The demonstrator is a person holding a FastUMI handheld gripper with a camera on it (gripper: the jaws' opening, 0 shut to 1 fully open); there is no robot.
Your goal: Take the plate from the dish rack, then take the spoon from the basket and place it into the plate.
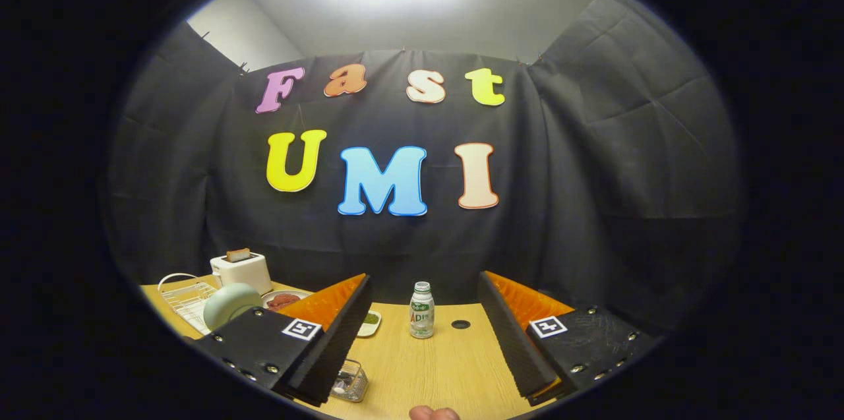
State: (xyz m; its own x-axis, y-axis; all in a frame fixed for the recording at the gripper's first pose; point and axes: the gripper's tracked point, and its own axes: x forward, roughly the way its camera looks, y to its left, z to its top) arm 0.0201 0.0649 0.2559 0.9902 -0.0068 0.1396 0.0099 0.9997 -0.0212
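Hovering level above the table point(428, 367), the claw point(422, 341) gapes wide with nothing between its fingers. A bottle point(421, 310) stands just ahead. Left, beyond one finger, the plate point(229, 304) leans in the dish rack point(184, 298); the basket point(349, 382) sits nearer.

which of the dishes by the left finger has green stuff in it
The small white dish just past the left fingertip, near the bottle. The dish of brownish-red food sits farther back, beside the toaster. The tool is open.
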